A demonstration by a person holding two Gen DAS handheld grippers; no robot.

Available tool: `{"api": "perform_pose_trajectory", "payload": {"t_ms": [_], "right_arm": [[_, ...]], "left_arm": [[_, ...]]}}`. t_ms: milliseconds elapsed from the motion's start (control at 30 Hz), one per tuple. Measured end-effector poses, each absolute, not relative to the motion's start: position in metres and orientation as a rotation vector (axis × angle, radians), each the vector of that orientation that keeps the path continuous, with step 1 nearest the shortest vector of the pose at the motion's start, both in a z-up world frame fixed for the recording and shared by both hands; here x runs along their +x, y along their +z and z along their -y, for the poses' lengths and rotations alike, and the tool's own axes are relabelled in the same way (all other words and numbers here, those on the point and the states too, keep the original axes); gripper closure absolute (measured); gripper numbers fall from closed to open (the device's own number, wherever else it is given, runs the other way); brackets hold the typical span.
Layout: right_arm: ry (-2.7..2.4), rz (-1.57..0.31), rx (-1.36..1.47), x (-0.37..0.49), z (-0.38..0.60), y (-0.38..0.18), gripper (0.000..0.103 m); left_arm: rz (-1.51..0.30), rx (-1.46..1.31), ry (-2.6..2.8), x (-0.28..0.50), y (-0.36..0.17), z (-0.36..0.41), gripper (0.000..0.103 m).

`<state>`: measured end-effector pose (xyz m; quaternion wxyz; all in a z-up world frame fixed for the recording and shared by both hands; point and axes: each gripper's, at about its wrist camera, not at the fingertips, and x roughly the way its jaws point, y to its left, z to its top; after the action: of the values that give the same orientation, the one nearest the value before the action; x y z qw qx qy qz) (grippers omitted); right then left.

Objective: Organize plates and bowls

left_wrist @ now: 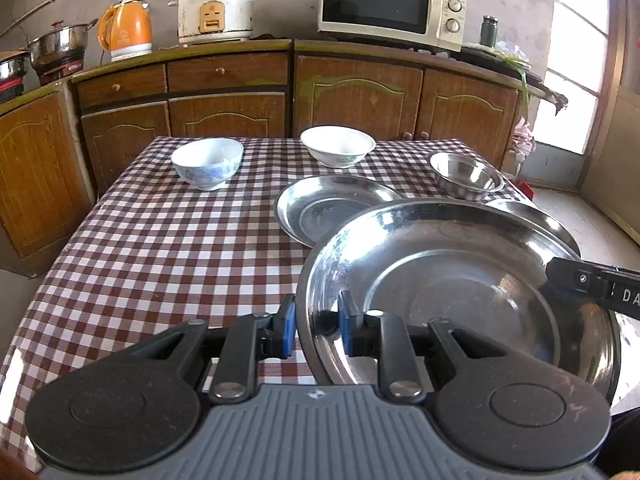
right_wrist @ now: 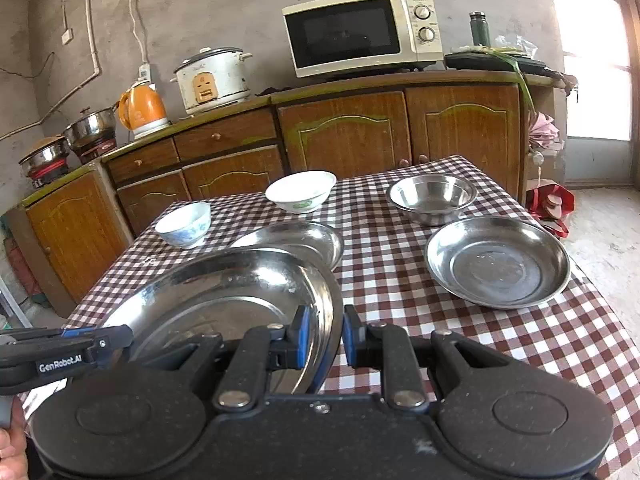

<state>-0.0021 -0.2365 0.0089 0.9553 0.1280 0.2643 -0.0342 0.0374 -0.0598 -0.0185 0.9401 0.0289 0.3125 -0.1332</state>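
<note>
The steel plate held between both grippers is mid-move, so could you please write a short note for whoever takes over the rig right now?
Left gripper: shut on the left rim of the large steel plate. Right gripper: shut on its right rim. The plate is held tilted above the table.
On the table: second steel plate just beyond the held one, third steel plate at right, steel bowl behind it, white bowl and blue-patterned bowl at the far side.
Done: nothing is stacked yet.
Left: probably set the held plate onto another plate, add the third, then gather the bowls.
</note>
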Motion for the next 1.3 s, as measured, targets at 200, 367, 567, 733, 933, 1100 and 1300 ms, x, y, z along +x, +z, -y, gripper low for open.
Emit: {"api": "perform_pose_trajectory", "payload": {"t_ms": [200, 367, 567, 733, 933, 1100, 1300], "right_arm": [[-0.085, -0.548, 0.266, -0.003, 0.241, 0.003, 0.079], [-0.094, -0.562, 0.271, -0.005, 0.246, -0.005, 0.079], [-0.102, -0.583, 0.279, -0.006, 0.249, -0.015, 0.079], [-0.105, -0.607, 0.285, -0.006, 0.251, -0.024, 0.079], [-0.111, -0.633, 0.286, -0.003, 0.251, -0.035, 0.079], [-0.112, -0.646, 0.290, 0.000, 0.251, -0.041, 0.079], [-0.117, -0.659, 0.293, 0.004, 0.252, -0.049, 0.079]], "left_arm": [[-0.648, 0.068, -0.283, 0.039, -0.023, 0.065, 0.080], [-0.658, 0.074, -0.291, 0.040, -0.028, 0.068, 0.080], [-0.670, 0.083, -0.296, 0.040, -0.034, 0.072, 0.080], [-0.689, 0.093, -0.299, 0.042, -0.042, 0.075, 0.080], [-0.702, 0.105, -0.296, 0.044, -0.049, 0.077, 0.080], [-0.715, 0.108, -0.293, 0.046, -0.055, 0.077, 0.080], [-0.718, 0.115, -0.292, 0.048, -0.060, 0.079, 0.080]]}}
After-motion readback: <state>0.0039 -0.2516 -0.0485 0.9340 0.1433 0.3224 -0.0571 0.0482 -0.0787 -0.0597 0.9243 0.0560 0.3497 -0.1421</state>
